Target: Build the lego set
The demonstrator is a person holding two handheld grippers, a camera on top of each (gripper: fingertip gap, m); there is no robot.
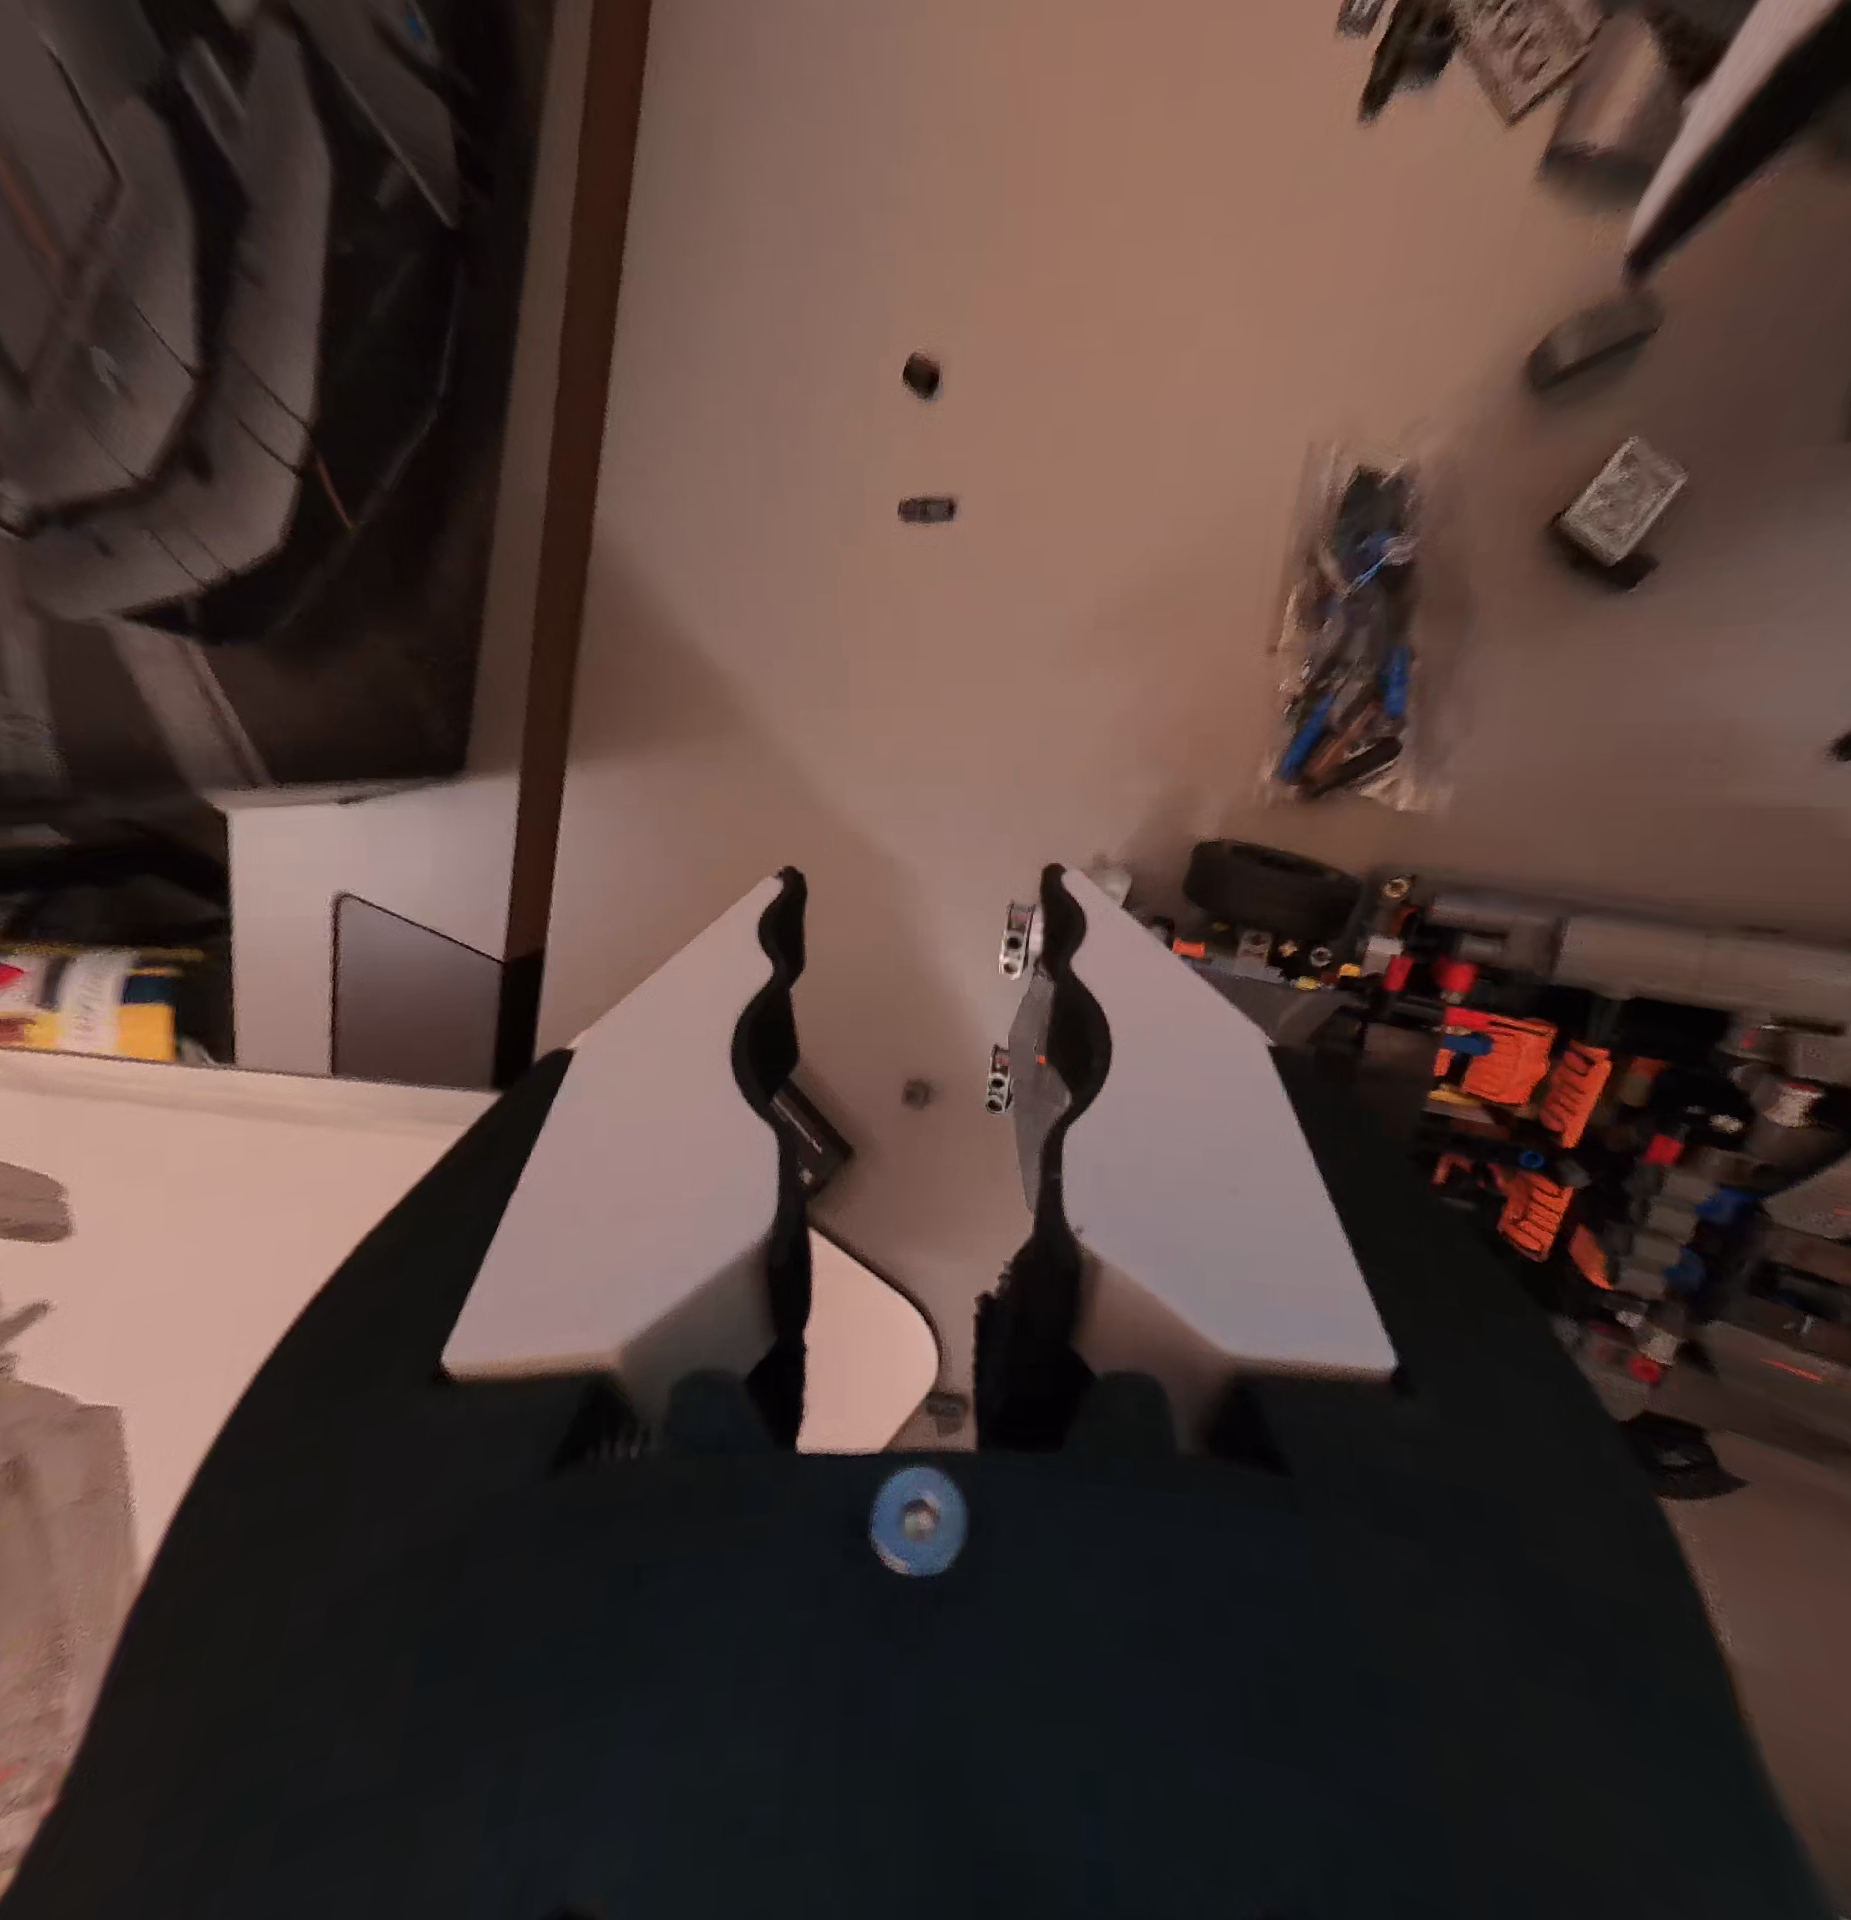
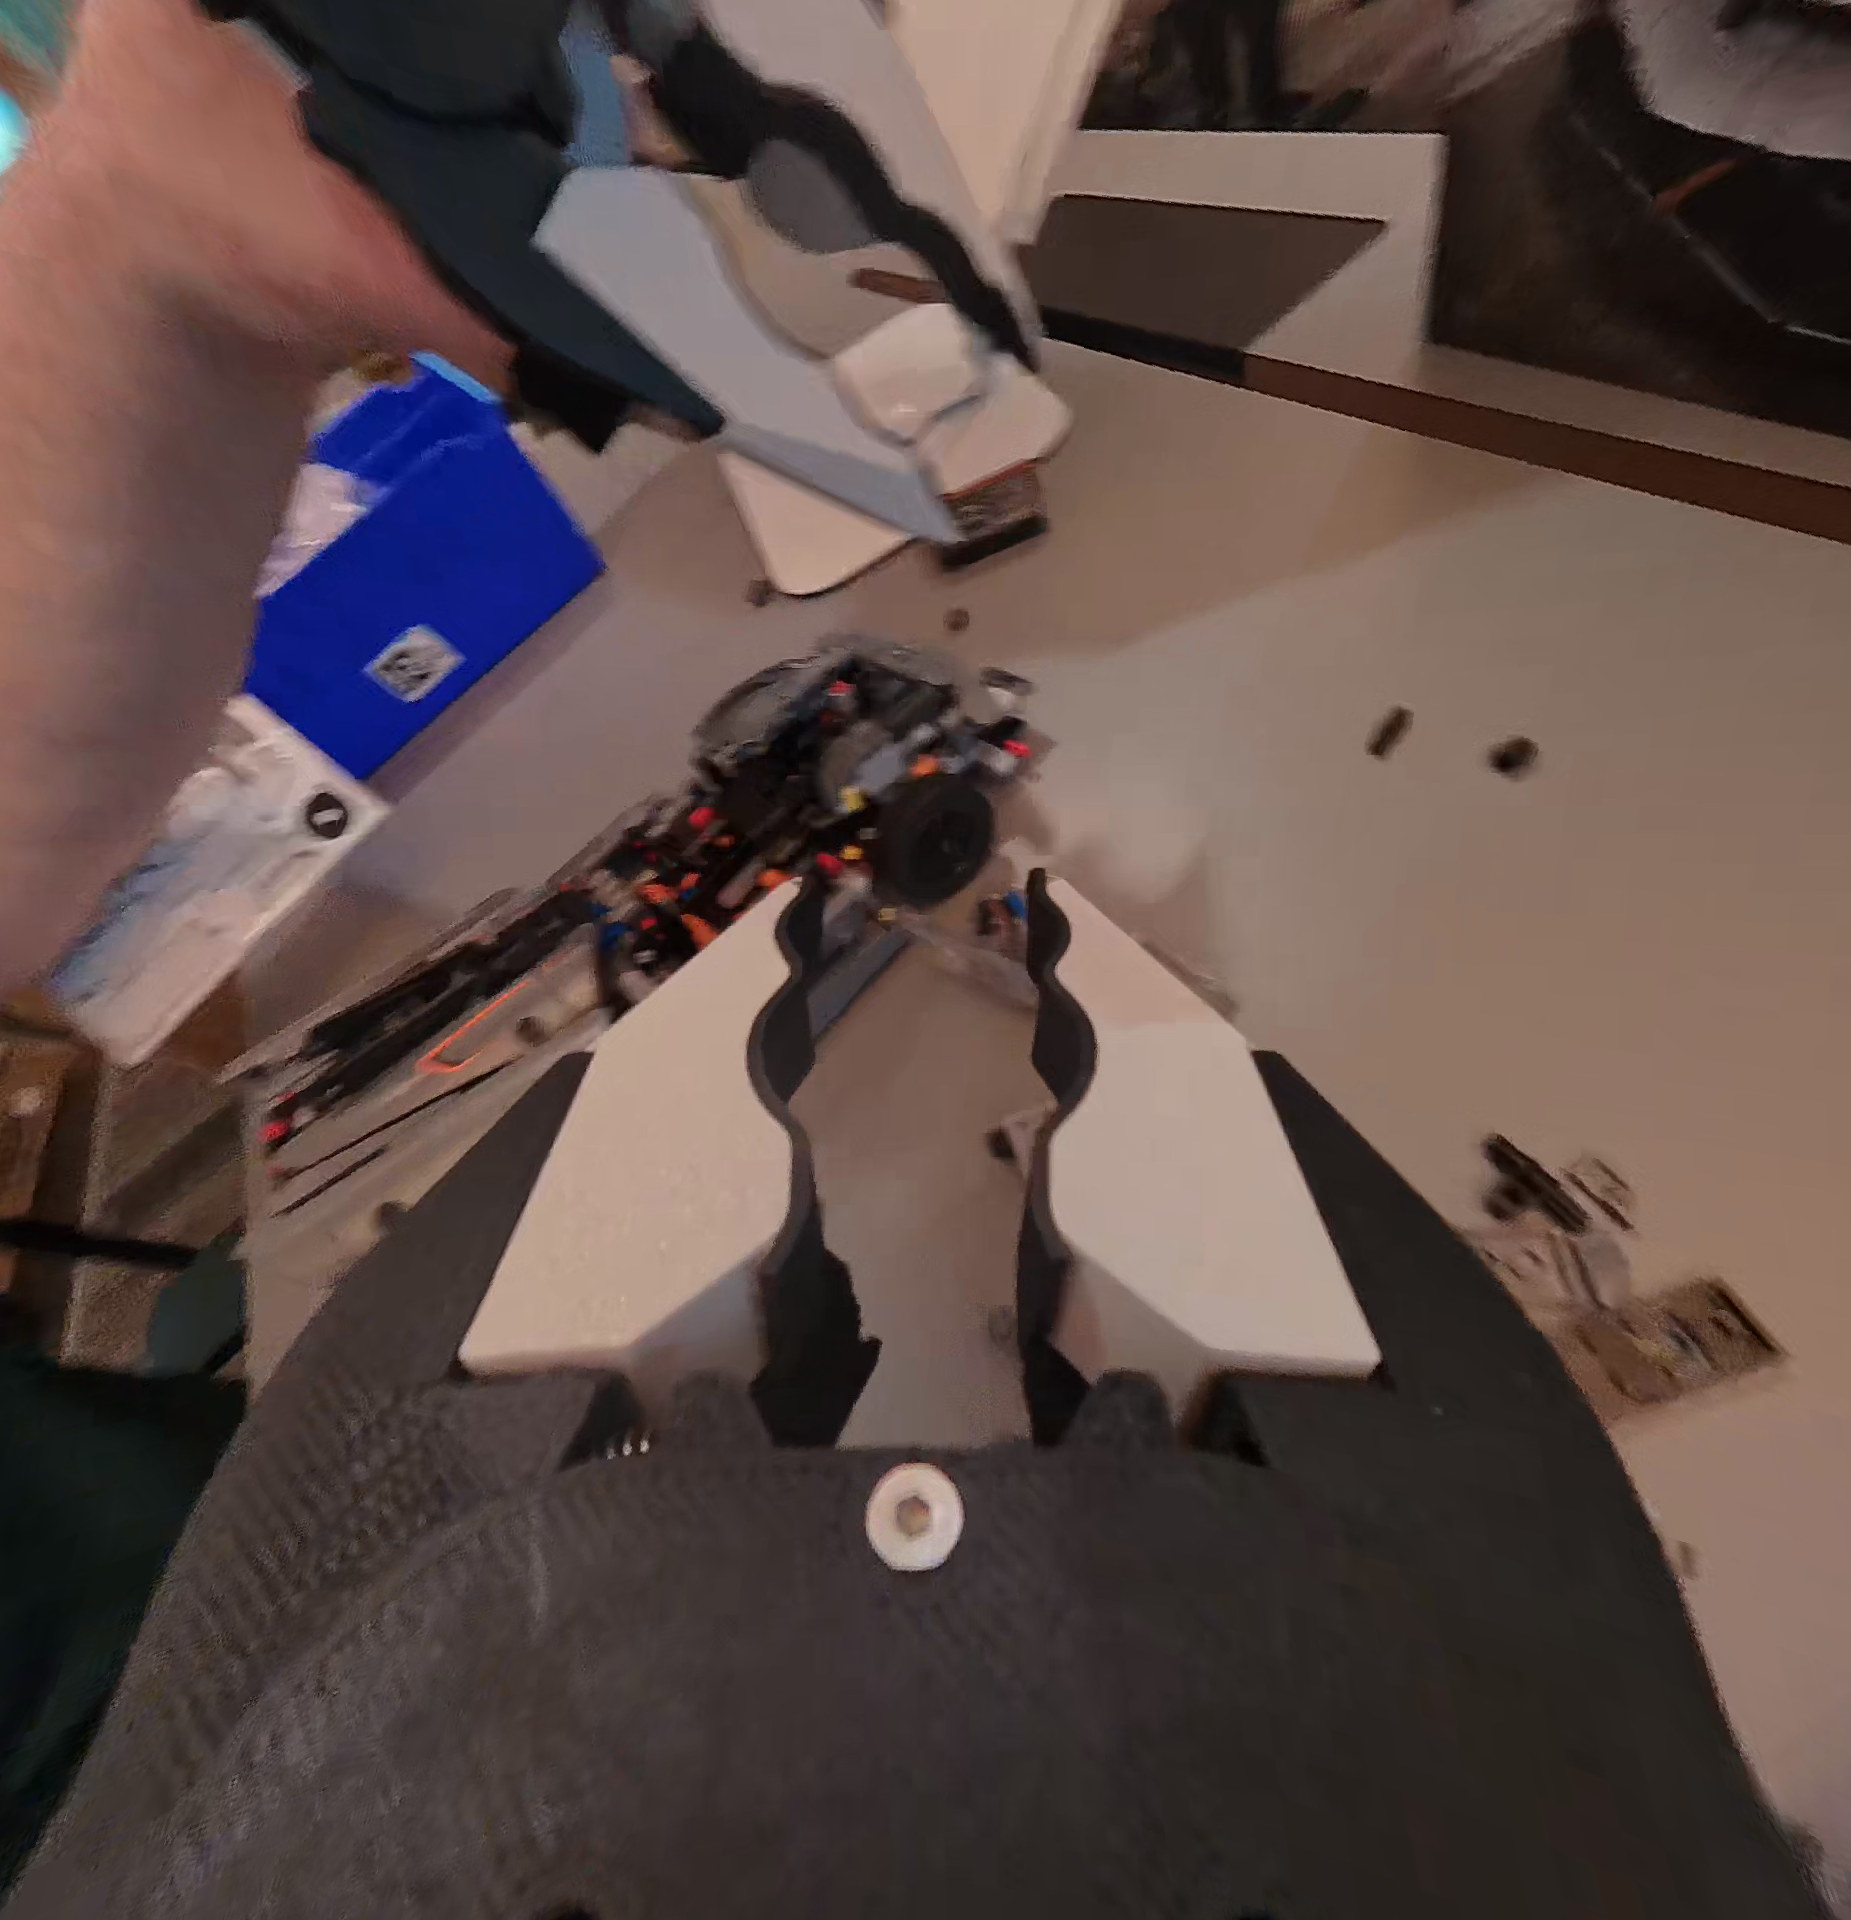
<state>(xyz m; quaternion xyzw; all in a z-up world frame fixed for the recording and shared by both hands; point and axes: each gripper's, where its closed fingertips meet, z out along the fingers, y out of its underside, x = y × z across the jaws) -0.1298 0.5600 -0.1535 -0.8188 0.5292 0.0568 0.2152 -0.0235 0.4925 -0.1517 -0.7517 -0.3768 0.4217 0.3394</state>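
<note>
The left gripper hangs over the pale table with its jaws parted and nothing between them. Small grey lego pieces lie just beside its right fingertip, and the partly built lego car sits off to its right. The right gripper is also spread wide and empty; the car lies just ahead of its tips, slightly left, with loose black pins farther right.
</note>
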